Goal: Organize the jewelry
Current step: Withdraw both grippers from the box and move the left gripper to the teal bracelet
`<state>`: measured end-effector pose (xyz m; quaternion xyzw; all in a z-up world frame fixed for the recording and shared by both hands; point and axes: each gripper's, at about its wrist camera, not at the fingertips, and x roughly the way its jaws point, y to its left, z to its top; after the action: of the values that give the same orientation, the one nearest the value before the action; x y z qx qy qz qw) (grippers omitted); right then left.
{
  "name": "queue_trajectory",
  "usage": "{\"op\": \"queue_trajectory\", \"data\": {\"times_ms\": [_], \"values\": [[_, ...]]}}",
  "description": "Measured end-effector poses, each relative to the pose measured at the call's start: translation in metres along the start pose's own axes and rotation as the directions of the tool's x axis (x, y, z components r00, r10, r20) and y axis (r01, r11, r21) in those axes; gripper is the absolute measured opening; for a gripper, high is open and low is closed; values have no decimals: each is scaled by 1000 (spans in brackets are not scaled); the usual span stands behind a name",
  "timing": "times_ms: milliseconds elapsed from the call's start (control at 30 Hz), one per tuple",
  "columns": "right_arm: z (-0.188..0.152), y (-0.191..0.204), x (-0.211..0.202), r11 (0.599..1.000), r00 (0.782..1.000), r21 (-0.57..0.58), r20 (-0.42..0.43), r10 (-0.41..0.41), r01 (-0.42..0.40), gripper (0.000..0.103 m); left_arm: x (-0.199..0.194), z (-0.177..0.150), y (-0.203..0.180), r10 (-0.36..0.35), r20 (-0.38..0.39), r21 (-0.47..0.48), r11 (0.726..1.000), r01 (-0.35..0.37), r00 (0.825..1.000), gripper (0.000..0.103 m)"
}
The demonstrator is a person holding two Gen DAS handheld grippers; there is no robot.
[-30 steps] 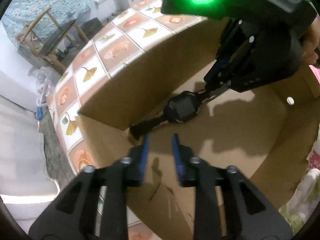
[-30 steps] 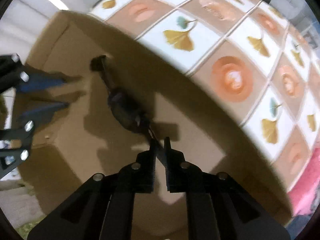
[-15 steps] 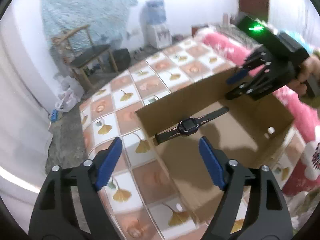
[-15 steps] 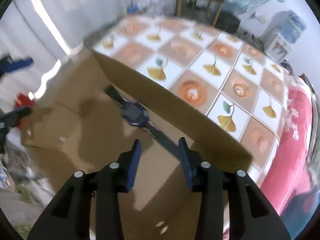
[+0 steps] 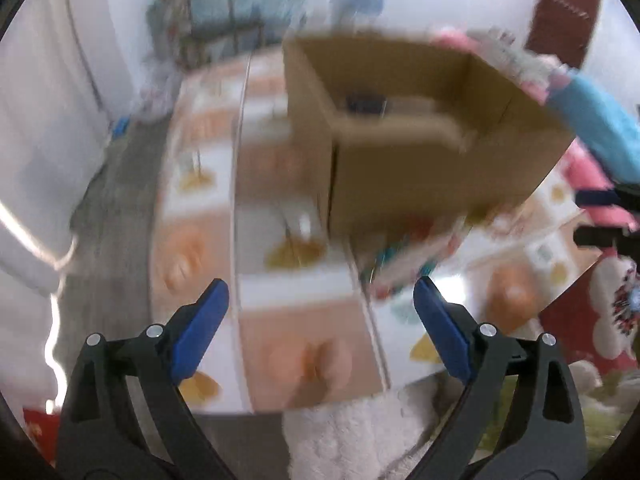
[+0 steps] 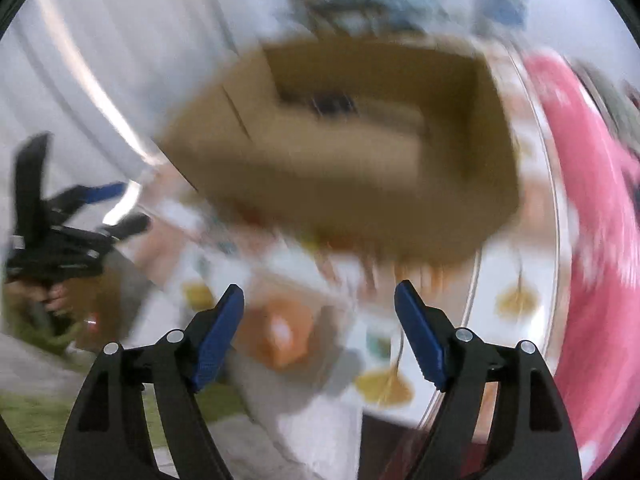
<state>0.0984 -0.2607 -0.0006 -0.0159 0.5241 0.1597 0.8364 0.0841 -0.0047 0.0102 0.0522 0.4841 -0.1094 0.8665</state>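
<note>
Item 1, my left gripper (image 5: 318,316): blue-padded fingers (image 5: 198,326) spread wide and still widening, nothing between them, only the patterned tabletop (image 5: 280,344) below. Item 2, my right gripper (image 6: 318,318): jaws likewise parting, no object between its blue pads (image 6: 418,330); it also shows at the right edge of the left wrist view, beyond a blue sleeve (image 5: 596,128). Item 3, cardboard box (image 5: 420,140): open-topped, standing on the table ahead of both grippers and well apart from each. Item 4, watch (image 5: 366,103): the task's piece, a dark shape lying on the box floor near the far wall, seen in both views, heavily blurred, so I cannot make out its strap. Item 5, table covering: square tiles printed with yellow leaves and orange rounds. Item 6, pink cloth (image 6: 592,208): along the table's right side in the right wrist view. Item 7, white fluffy fabric (image 5: 352,432): at the table's near edge, between my left fingers' arms. Both views are smeared.
</note>
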Motion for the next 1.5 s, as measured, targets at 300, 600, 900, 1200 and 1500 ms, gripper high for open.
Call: {"op": "queue_trajectory", "data": {"times_ms": [300, 600, 900, 1200, 1500], "values": [[-25, -2, 55, 975, 980, 124, -96, -172, 183, 77, 40, -24, -3, 53, -66, -20, 998, -55, 996, 94], [-26, 10, 62, 965, 974, 142, -87, -211, 221, 96, 43, -22, 2, 44, -47, -35, 998, -46, 998, 96], [-27, 10, 64, 969, 976, 130, -82, -201, 210, 97, 45, -21, 4, 50, -63, -51, 997, -53, 997, 96], [-29, 8, 63, 969, 978, 131, -52, -202, 207, 97, 47, -20, 4, 51, -67, -53, 997, -55, 996, 96], [-31, -4, 52, 970, 990, 203, -13, -138, 137, 97, 45, -21, 3, 48, -45, -42, 998, -50, 998, 96]]}}
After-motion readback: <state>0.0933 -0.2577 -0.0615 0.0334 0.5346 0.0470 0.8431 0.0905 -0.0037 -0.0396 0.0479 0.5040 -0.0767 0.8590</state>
